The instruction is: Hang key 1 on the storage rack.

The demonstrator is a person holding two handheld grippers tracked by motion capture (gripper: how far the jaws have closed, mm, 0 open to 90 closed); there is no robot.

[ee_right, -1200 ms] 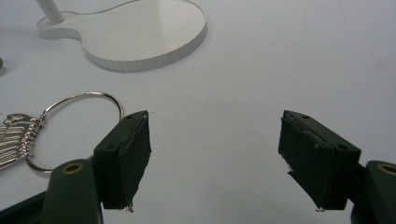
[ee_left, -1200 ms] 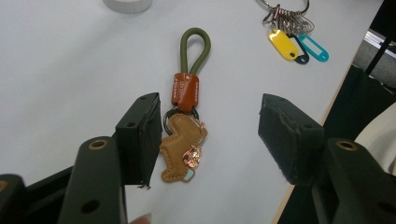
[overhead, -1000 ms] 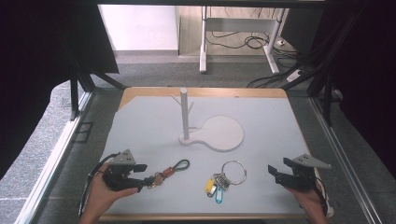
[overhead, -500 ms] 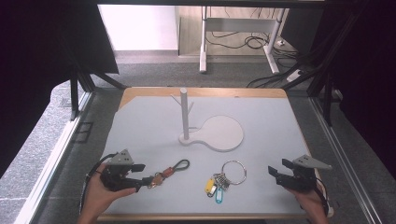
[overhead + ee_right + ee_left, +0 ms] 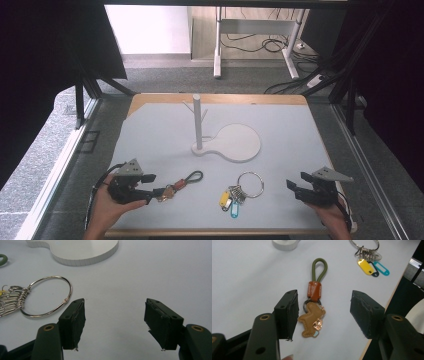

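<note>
In the lower left of the high view the left gripper (image 5: 148,189) is held low over the pale table (image 5: 285,135), its jaws spread wide and pointing toward the middle of the frame, with the leather keychain (image 5: 176,184) lying right at their tips. The left gripper view shows this closely — the keychain (image 5: 313,312) lies flat on the table between the two black jaws, nearer the left one, its tan animal-shaped charm just beside that jaw's pad, though I cannot tell whether they touch. An orange leather tab joins the charm to an olive cord loop that points away toward the top of the frame. Nothing is gripped. In the lower right of the high view the right gripper (image 5: 296,187) is also spread wide, holding nothing, over bare table. Just beside its left jaw in the right gripper view lies the key ring (image 5: 47,296) — a large metal hoop with keys bunched at the left edge; from above, yellow and blue tags hang off its lower end (image 5: 242,190). In the centre of the high view a white peg stand (image 5: 227,142) rises from its rounded base, well apart from both grippers.
</note>
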